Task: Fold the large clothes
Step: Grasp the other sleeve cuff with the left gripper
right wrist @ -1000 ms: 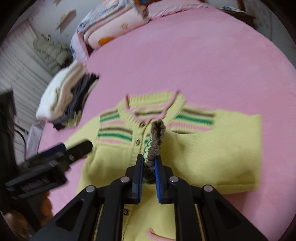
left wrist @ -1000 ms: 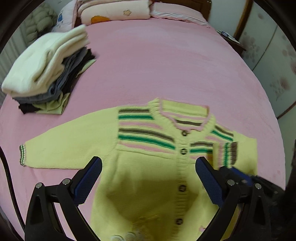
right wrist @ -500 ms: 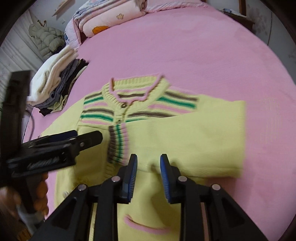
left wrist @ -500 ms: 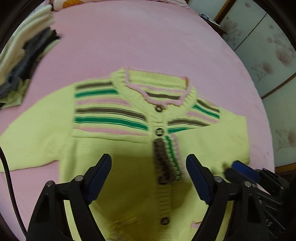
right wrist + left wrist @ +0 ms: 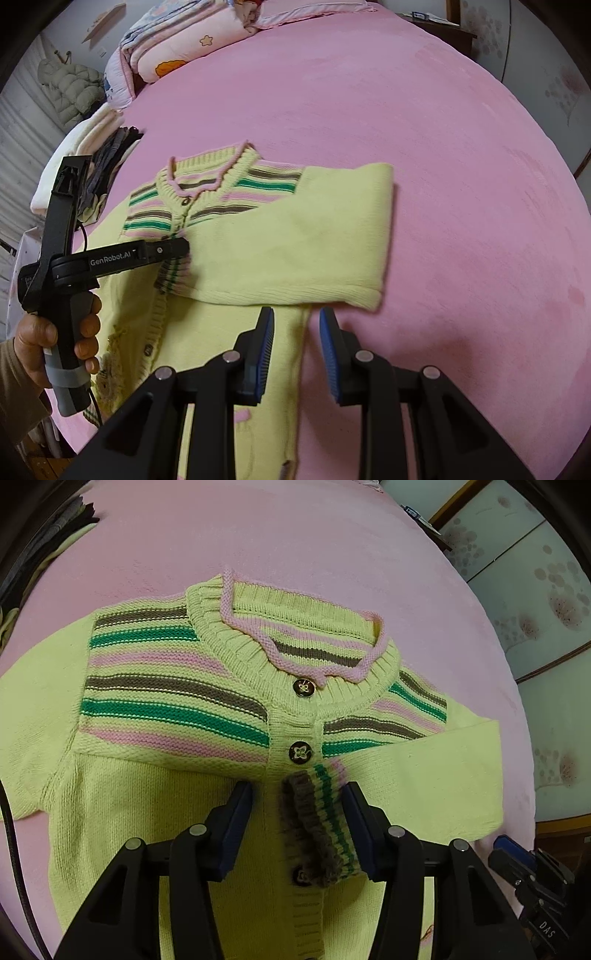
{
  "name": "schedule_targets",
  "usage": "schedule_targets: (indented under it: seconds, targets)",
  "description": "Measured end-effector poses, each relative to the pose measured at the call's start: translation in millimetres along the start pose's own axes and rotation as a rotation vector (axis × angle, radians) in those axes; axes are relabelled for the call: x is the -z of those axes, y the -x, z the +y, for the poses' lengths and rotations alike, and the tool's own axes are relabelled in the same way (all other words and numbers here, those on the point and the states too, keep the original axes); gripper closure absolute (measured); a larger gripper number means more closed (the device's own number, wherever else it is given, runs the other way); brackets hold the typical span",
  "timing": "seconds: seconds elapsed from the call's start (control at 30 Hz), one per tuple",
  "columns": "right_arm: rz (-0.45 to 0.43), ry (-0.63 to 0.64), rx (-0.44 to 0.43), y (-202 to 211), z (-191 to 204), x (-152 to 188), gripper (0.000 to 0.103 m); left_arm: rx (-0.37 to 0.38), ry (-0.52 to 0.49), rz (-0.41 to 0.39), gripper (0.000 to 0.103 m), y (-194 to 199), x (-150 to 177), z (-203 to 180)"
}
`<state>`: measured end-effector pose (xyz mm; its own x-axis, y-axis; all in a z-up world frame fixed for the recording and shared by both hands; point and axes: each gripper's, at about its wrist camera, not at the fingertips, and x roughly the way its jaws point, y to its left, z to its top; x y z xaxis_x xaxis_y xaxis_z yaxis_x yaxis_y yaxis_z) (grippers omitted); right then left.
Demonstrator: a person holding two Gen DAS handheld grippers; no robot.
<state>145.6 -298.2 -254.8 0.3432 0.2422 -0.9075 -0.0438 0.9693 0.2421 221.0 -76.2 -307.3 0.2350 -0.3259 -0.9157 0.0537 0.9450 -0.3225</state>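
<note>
A yellow-green knitted cardigan (image 5: 155, 805) with brown, green and pink stripes lies flat, buttoned, on the pink bed (image 5: 295, 535). Its right sleeve (image 5: 295, 243) is folded across the chest, with the striped cuff (image 5: 321, 827) on the button line. My left gripper (image 5: 299, 797) is open, its jaws on either side of that cuff; it also shows in the right wrist view (image 5: 173, 253). My right gripper (image 5: 295, 325) is open and empty, low over the cardigan's right side edge below the folded sleeve. The other sleeve (image 5: 33, 716) lies spread out to the left.
A stack of folded clothes (image 5: 92, 155) sits at the left of the bed. Folded quilts and pillows (image 5: 177, 48) lie at the bed's head. A grey padded jacket (image 5: 70, 92) hangs at the back left. Sliding doors (image 5: 546, 609) stand beyond the bed's right edge.
My right gripper laid the sleeve cuff on the button line, opened and drew back to the right. My left gripper moved forward over the cuff and its jaws narrowed.
</note>
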Motion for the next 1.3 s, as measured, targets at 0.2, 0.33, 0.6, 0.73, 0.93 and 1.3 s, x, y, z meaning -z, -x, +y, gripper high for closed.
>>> schedule_targets:
  seconds: [0.2, 0.33, 0.6, 0.73, 0.93, 1.3]
  targets:
    - [0.008, -0.020, 0.023, -2.0, -16.0, 3.3, 0.078, -0.091, -0.032, -0.022, 0.087, 8.4, 2.0, -17.4]
    - [0.042, -0.034, 0.038, -12.5, -27.1, 9.1, 0.078, -0.081, -0.009, -0.034, 0.092, 21.1, 0.4, -22.1]
    - [0.045, -0.069, 0.017, -18.9, -28.1, 11.6, 0.078, -0.022, -0.014, -0.016, 0.093, 26.5, 3.3, -17.8]
    - [0.042, -0.059, 0.010, -19.9, -23.6, 10.6, 0.078, -0.057, -0.017, -0.013, 0.081, 16.8, 3.4, -11.5]
    - [0.048, -0.053, 0.007, -22.1, -22.6, 11.5, 0.078, -0.065, -0.016, -0.013, 0.069, -2.5, 1.6, -13.5]
    - [0.060, -0.082, 0.009, -26.4, -27.0, 16.1, 0.078, -0.243, -0.238, -0.144, 0.093, 2.7, 8.8, -60.4]
